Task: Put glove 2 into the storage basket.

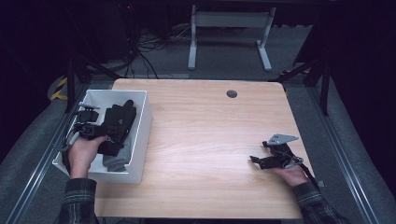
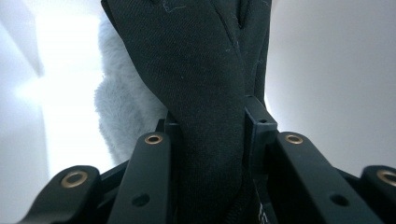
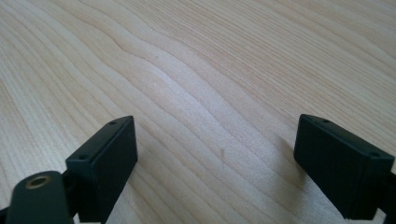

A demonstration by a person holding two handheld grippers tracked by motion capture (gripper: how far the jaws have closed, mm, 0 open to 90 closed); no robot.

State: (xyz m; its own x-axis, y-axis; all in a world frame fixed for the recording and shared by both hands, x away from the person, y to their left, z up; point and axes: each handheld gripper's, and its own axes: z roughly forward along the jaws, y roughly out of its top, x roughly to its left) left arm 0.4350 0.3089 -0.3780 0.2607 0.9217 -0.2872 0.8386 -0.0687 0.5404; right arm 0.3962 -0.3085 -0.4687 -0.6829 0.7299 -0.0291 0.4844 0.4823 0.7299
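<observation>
A black glove hangs over the white bin at the table's left edge. My left gripper is shut on the black glove, whose fabric fills the gap between the jaws in the left gripper view. A grey fleecy cloth lies behind the glove, and grey fabric rests in the bin's bottom. My right gripper rests low over the wooden table at the right, its jaws wide apart with bare wood between them.
A round cable hole sits near the table's far edge. Beyond the table stand white desk legs and loose cables on the grey floor. Metal rails run along both sides.
</observation>
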